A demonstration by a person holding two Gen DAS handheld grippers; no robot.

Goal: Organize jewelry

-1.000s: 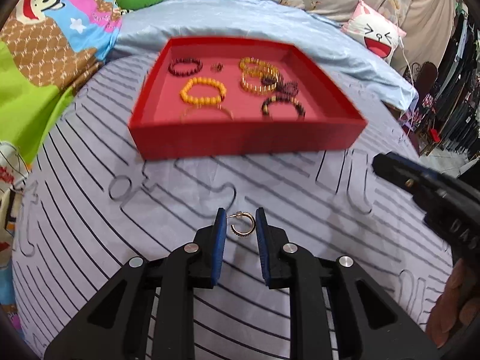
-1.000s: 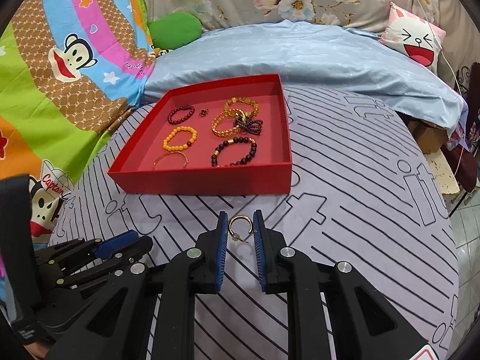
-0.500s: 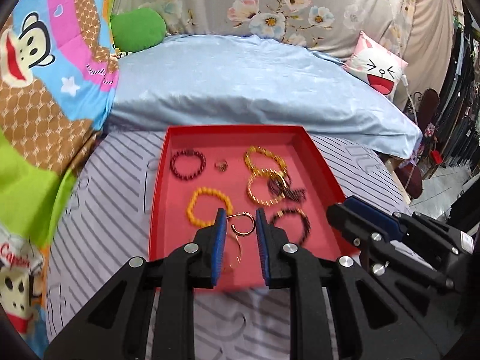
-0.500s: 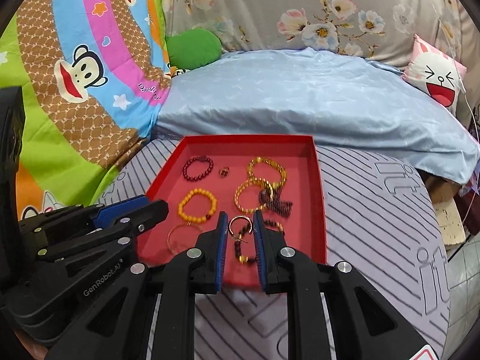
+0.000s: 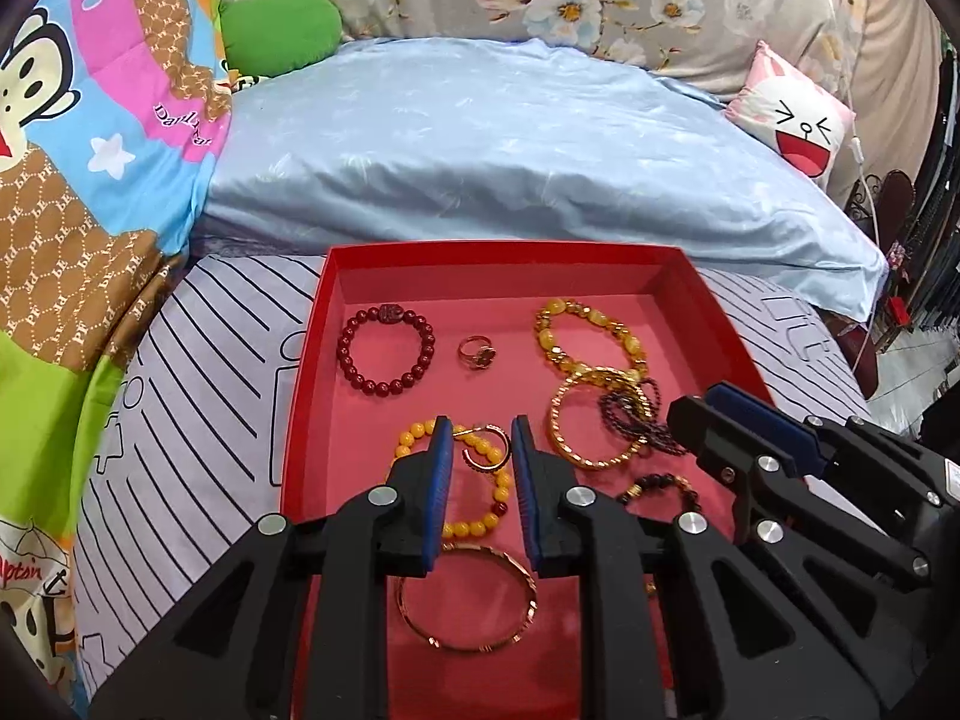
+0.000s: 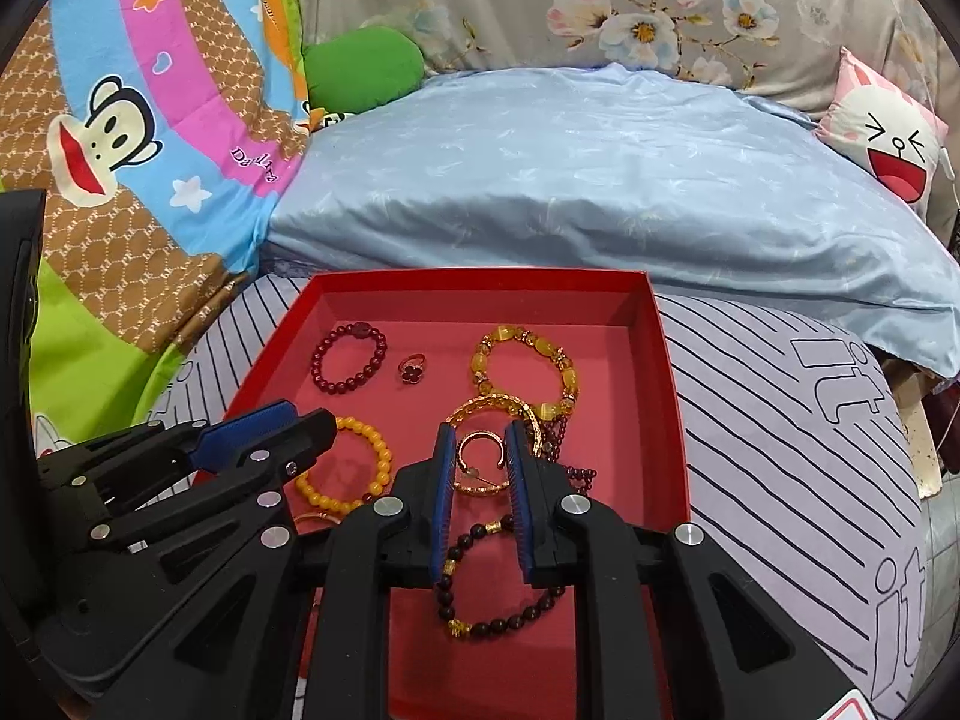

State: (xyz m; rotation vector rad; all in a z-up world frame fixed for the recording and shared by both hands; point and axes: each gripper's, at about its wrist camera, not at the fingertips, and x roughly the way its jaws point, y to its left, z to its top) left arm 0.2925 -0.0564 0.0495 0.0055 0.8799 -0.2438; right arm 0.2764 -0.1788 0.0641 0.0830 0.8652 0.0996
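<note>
In the left wrist view, we see the left gripper (image 5: 480, 450) at lower centre, its blue-padded fingers (image 5: 437, 480) closed on a small open gold hoop earring (image 5: 486, 450). The earring is held above the shallow red cardboard tray (image 5: 702, 300), over a yellow bead bracelet (image 5: 480, 516). The right gripper (image 5: 696, 420) enters from the right edge of this frame, over the tray's right side.

In the right wrist view, the right gripper (image 6: 478, 450) occupies lower centre, its fingers (image 6: 516, 480) closed on a second gold hoop earring (image 6: 478, 450), held above a twisted gold bangle (image 6: 480, 408) inside the tray (image 6: 666, 360). The left gripper (image 6: 312, 426) appears at the left of this frame.

The tray rests on a grey bedsheet printed with black lines (image 5: 228, 372). Inside it we also identify a dark red bead bracelet (image 5: 384, 354) at upper left, a small gold ring with a dark stone (image 5: 477, 351) at upper centre, an amber bead bracelet (image 5: 585, 339) at upper right, and a plain gold bangle (image 5: 465, 597) at the bottom.
</note>
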